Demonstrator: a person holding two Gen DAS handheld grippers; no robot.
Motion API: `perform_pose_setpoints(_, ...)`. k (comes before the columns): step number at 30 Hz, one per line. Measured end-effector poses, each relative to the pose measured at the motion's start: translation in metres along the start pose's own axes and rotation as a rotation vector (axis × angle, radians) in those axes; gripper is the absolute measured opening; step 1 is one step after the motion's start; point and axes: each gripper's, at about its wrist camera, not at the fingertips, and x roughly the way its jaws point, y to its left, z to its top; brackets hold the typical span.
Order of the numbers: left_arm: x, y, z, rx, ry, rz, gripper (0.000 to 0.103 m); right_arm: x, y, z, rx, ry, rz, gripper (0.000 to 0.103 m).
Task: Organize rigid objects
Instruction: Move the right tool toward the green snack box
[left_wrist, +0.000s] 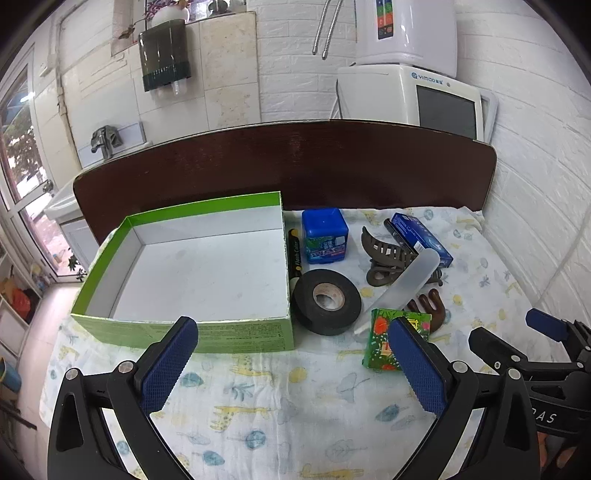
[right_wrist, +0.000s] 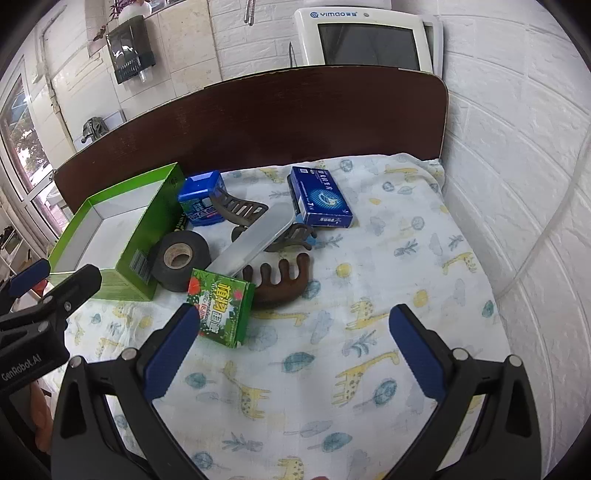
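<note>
An open green box (left_wrist: 184, 332) with a white, bare inside stands at the left on the patterned cloth. To its right lie a black tape roll (left_wrist: 327, 301), a blue cube container (left_wrist: 325, 236), a black marker (left_wrist: 294, 254), a brown hair claw (left_wrist: 386, 260), a translucent flat case (left_wrist: 404, 286), a blue carton (left_wrist: 421, 238), a brown comb-like piece (right_wrist: 279, 282) and a small green carton (right_wrist: 221, 312). My left gripper (left_wrist: 291, 365) hovers open before the box and tape. My right gripper (right_wrist: 295, 350) is open over bare cloth, its left finger near the green carton.
A dark wooden board (left_wrist: 288, 162) runs along the back of the table. Behind it stand a white appliance (left_wrist: 413, 99) and a tiled wall with a dispenser (left_wrist: 164, 55). A white brick wall (right_wrist: 517, 166) borders the right side. Patterned cloth (right_wrist: 388, 258) stretches right of the objects.
</note>
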Motion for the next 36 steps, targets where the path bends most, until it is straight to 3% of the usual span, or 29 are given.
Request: perform_pose_setpoints(36, 0.011, 0.015, -0.02, -0.042, 0.046, 0.004, 0.102, 0.011, 0.015, -0.015, -0.006, 0.036, 0.029, 0.101)
